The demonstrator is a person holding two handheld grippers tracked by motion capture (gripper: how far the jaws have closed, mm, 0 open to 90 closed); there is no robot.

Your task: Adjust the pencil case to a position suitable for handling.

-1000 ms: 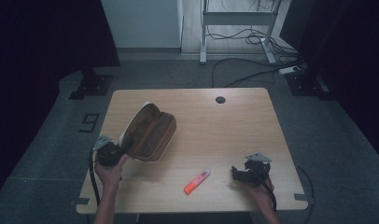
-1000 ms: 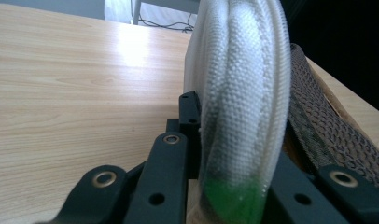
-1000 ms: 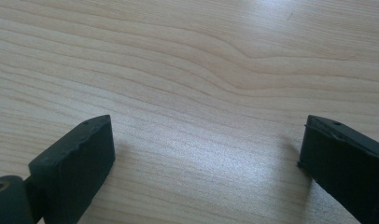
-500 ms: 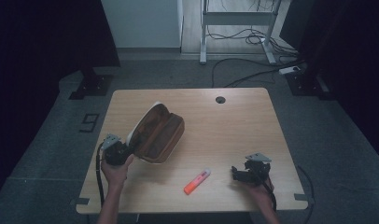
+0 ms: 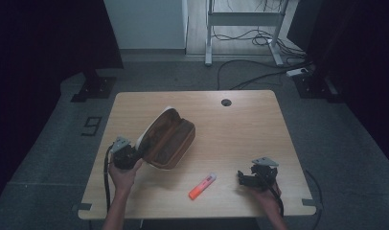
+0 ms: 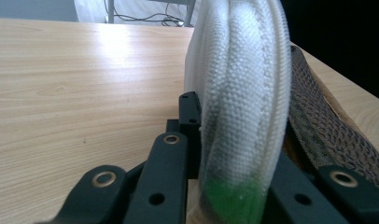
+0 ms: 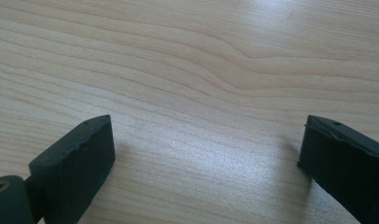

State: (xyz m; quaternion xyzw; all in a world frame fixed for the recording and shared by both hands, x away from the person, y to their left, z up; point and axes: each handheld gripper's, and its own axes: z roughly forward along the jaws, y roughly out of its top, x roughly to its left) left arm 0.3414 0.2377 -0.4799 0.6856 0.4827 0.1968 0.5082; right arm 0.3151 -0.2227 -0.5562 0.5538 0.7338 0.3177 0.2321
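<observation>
- Nearest the person, we saw two forearms coming in at the bottom of the high view, each hand carrying a hand-held gripper over the pale wooden surface (image 5: 231, 134).
- The right hand-held gripper (image 5: 244, 177) sat low near the front right corner of the surface, its jaws pointing left. In the right gripper view its two black jaws stood spread wide apart, with bare wood grain between them and nothing held.
- Just left of it, apart from the jaws, an orange highlighter (image 5: 202, 186) with a pale cap lay flat on the surface, angled with the cap toward the far right.
- The left hand-held gripper (image 5: 135, 154) was at the front left part of the surface, a grey plate on top and a black cable trailing back along the forearm.
- In the left gripper view we saw its jaws pinching the white woven edge of a brown pouch (image 6: 243, 93); the thick white fabric filled the gap between the jaws, and a green patch showed at the bottom of that edge.
- In the high view the pouch (image 5: 169, 139) stood tilted up beside that gripper, open, its brown inside facing up and its white rim on the left side.
- Farther off, a dark round hole (image 5: 226, 102) sat in the surface near its far edge.
- Beyond the surface lay grey floor (image 5: 183, 76) with cables (image 5: 250, 76).
</observation>
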